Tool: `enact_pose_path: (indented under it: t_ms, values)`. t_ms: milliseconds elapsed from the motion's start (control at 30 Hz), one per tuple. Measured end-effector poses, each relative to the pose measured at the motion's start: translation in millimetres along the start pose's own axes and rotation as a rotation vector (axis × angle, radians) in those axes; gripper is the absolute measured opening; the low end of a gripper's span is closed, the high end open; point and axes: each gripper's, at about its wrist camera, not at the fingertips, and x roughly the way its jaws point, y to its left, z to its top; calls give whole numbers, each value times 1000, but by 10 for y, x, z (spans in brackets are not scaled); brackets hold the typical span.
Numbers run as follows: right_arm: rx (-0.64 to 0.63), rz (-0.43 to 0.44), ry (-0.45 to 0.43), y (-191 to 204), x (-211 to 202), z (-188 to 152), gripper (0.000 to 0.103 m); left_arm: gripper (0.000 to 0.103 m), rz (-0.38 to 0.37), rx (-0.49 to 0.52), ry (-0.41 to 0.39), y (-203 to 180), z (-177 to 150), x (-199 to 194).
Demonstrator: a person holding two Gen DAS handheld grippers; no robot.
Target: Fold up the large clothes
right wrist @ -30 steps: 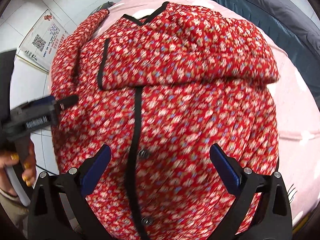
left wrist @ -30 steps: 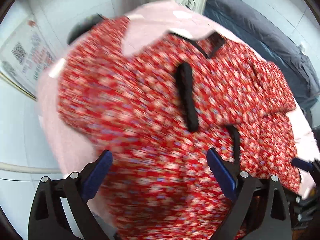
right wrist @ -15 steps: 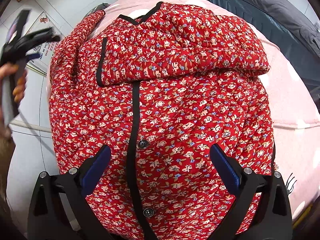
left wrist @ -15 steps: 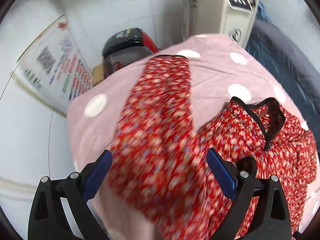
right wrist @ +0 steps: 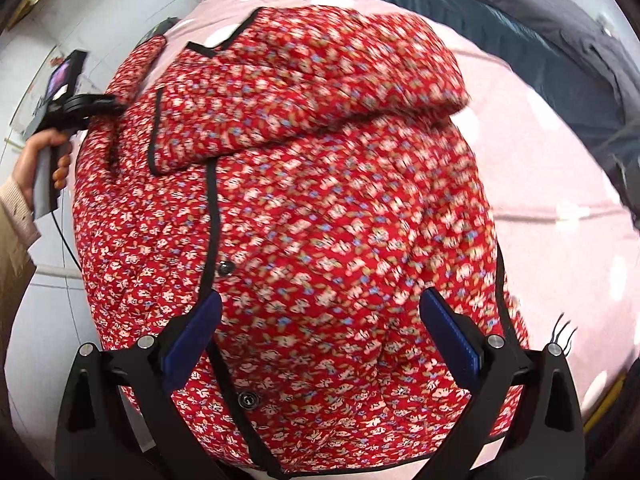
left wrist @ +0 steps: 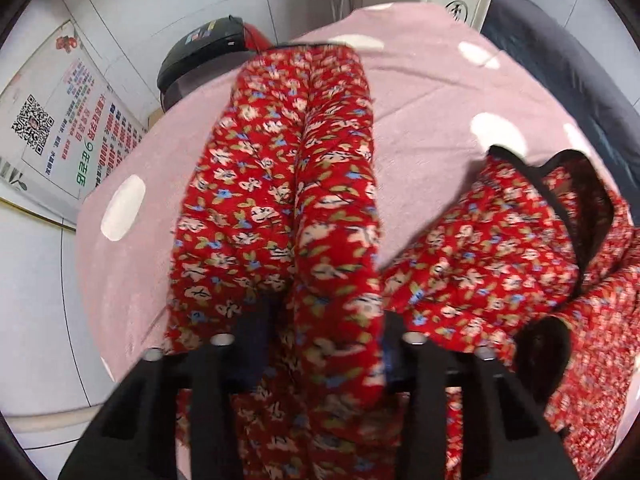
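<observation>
A red floral quilted jacket [right wrist: 320,216] lies buttoned across a pink white-dotted sheet [left wrist: 432,92] covering the counter, one sleeve [left wrist: 280,184] stretched toward the far left corner, where a black bin [left wrist: 200,52] stands just beyond the edge. The left gripper [left wrist: 324,340] is closing its jaws around the near end of that sleeve, the fabric bunched between them. The right gripper [right wrist: 320,340] hovers with jaws wide apart over the jacket's buttoned front, holding nothing
</observation>
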Motion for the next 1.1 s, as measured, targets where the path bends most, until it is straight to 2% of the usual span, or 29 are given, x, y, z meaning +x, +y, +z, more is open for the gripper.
enact_pose_path:
  t_ms: [33,200,300,367,433,500,567,600,667,733,767,800,833,900,967,1100]
  values:
    - [13,8,8,-22,18,5,97,20,11,-3,-5,8,-5,-44]
    - [-18,28,-24,53,-46,33,97,17,-35,-81,-39,119,-33,-392]
    - [-38,40,-44,92,-85,36,97,17,-134,-111,-120,93,-89,-779]
    - [-30,52,-48,72,-91,22,97,17,-215,-80,-190,-49,-175,-1071]
    - [-9,63,-43,25,-80,8,97,17,-297,62,-297,-402,-416,-1452]
    - [3,67,-39,-9,-79,-4,97,17,-351,198,-350,-733,-675,-1641]
    - [6,66,-34,-40,-66,-8,97,17,-322,350,-332,-1086,-923,-1607]
    - [6,66,-32,-50,-60,-7,97,17,-281,432,-288,-1288,-1060,-1475]
    - [9,65,-25,-73,-49,-5,97,18,-250,518,-212,-1507,-1221,-1210]
    - [12,65,-15,-92,-31,-7,97,22,-114,604,-141,-1730,-1377,-849]
    - [13,66,-10,-101,-25,-7,97,24,-78,626,-132,-1771,-1416,-756]
    - [15,65,-9,-109,-27,-13,97,30,-51,640,-123,-1823,-1446,-680]
    - [17,65,-10,-116,-27,-17,97,41,-48,641,-118,-1856,-1451,-659]
    - [20,68,-7,-132,-19,-26,97,51,-49,625,-116,-1893,-1426,-678]
    - [28,69,-3,-151,-4,-29,97,55,-57,617,-114,-1897,-1400,-714]
    - [30,67,0,-140,24,-11,97,89,-105,606,-135,-1826,-1453,-935]
